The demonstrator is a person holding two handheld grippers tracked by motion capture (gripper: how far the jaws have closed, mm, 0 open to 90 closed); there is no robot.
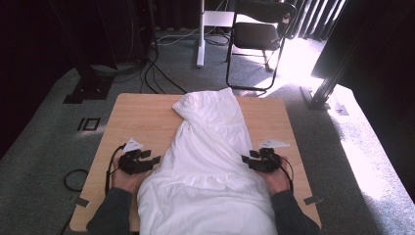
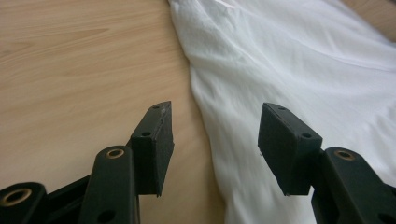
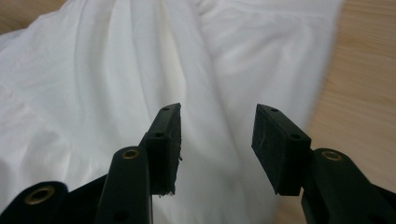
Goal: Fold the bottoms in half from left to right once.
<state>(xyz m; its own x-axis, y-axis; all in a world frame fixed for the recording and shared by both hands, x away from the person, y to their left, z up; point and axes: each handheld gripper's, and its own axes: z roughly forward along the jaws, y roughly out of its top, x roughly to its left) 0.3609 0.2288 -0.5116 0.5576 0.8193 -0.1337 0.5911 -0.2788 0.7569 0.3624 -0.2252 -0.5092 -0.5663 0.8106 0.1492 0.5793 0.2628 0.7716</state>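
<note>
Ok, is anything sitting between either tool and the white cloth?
Nothing visible. The left tool and right tool are both open at the edges of the white cloth, with just bare table around them.

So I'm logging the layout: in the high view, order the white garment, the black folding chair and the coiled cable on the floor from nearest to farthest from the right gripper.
From the right gripper:
1. White garment, right beside it.
2. Black folding chair, beyond the table's far edge.
3. Coiled cable, floor left of the table.
</note>
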